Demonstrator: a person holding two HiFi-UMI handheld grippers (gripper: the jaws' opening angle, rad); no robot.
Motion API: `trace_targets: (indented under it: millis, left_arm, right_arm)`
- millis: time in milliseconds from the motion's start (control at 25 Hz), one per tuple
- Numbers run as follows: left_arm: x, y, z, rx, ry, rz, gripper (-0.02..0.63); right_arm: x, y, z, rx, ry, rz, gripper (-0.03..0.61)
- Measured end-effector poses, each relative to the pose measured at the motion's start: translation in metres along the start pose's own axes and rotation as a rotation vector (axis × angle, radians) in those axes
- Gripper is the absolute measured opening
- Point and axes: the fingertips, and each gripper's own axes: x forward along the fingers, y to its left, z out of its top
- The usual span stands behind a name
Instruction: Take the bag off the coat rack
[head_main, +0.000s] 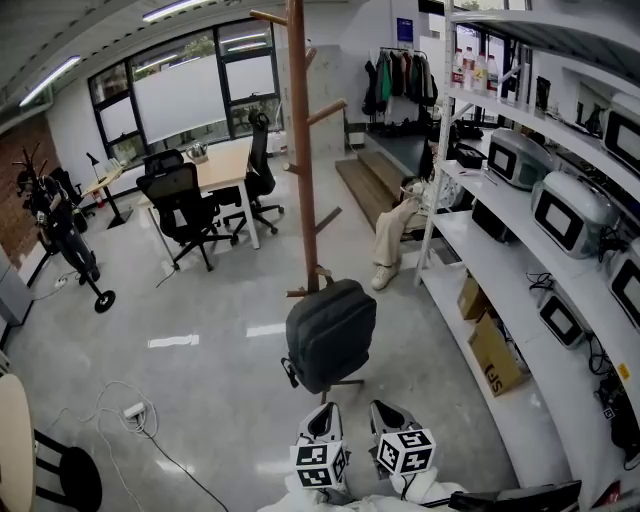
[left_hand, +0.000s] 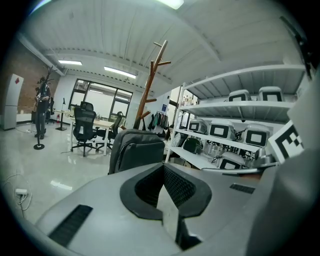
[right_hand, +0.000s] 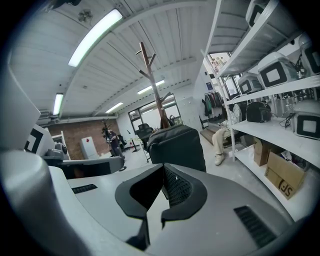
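While it hangs low on the coat rack (head_main: 300, 150), the dark grey bag (head_main: 330, 335) sits right against the wooden pole, its top up by a short low peg and its bottom just clear of the rack's feet. There it is dead ahead in both gripper views too, bag (left_hand: 136, 150) and bag (right_hand: 177, 145), with the branching pole rising behind it.

Down at the bottom edge of the head view, the left gripper (head_main: 322, 415) and the right gripper (head_main: 388, 410) sit side by side, both aimed at the bag and neither touching it. The left gripper's (left_hand: 163, 175) jaws are pressed together with nothing between them, and the right gripper (right_hand: 162, 180) is the same: jaws together, empty.

To the right run white shelves (head_main: 520, 215) of grey appliances, with a cardboard box (head_main: 495, 355) on the lowest one. Further back, a black office chair (head_main: 185, 205) stands at a pale desk (head_main: 215, 165).
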Motion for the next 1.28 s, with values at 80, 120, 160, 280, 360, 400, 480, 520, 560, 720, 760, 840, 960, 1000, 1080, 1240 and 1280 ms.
trace_targets:
  millis: [80,120,160,280,360,400,480,520,560,720,760,840,960,1000,1080,1240,1280]
  left_arm:
    - [0.007,0.005,0.003,-0.001,0.001,-0.002,0.003]
    - [0.01,0.007,0.004,-0.001,0.002,-0.002,0.002]
    - [0.013,0.009,0.006,-0.001,0.003,-0.003,0.003]
    - [0.021,0.017,0.012,-0.002,0.002,-0.003,0.003]
    - [0.028,0.023,0.017,-0.001,-0.001,-0.002,0.003]
    - [0.032,0.026,0.02,-0.001,-0.004,-0.003,0.002]
    - [0.04,0.032,0.025,0.004,-0.009,-0.005,0.003]
    - [0.043,0.035,0.029,0.011,-0.013,-0.006,0.003]
    - [0.047,0.038,0.032,0.021,-0.019,-0.006,0.003]
    - [0.061,0.05,0.048,0.06,-0.049,-0.006,0.003]
    - [0.066,0.053,0.052,0.062,-0.053,-0.009,0.003]
    - [0.074,0.057,0.056,0.064,-0.057,-0.016,0.003]
    - [0.082,0.059,0.057,0.056,-0.057,-0.02,0.003]
    - [0.085,0.059,0.056,0.051,-0.055,-0.02,0.003]
    - [0.088,0.057,0.052,0.044,-0.046,-0.02,0.003]
    - [0.094,0.055,0.048,0.029,-0.026,-0.011,0.003]
    - [0.095,0.055,0.049,0.023,-0.023,-0.009,0.003]
  right_arm:
    - [0.009,-0.001,0.003,0.001,0.002,0.001,0.012]
    - [0.013,-0.001,0.005,0.002,0.002,0.002,0.012]
    - [0.017,-0.001,0.006,0.003,0.003,0.002,0.012]
    - [0.029,0.001,0.012,0.001,0.001,0.004,0.012]
    - [0.038,0.002,0.016,-0.001,-0.001,0.007,0.012]
    - [0.043,0.002,0.018,0.0,-0.002,0.008,0.012]
    - [0.053,0.001,0.021,0.01,-0.003,0.005,0.012]
    - [0.059,-0.001,0.023,0.017,-0.004,0.002,0.012]
    - [0.064,-0.002,0.026,0.022,-0.005,-0.001,0.012]
    - [0.085,-0.002,0.037,0.018,-0.017,0.004,0.012]
    - [0.091,-0.001,0.039,0.018,-0.02,0.008,0.012]
    - [0.101,0.001,0.045,0.017,-0.03,0.016,0.012]
    - [0.11,0.003,0.047,0.01,-0.035,0.026,0.011]
    - [0.112,0.003,0.047,0.011,-0.031,0.03,0.011]
    - [0.114,0.002,0.044,0.018,-0.017,0.04,0.011]
    - [0.12,-0.001,0.042,0.024,0.004,0.065,0.011]
    - [0.121,-0.001,0.046,0.027,0.002,0.072,0.011]
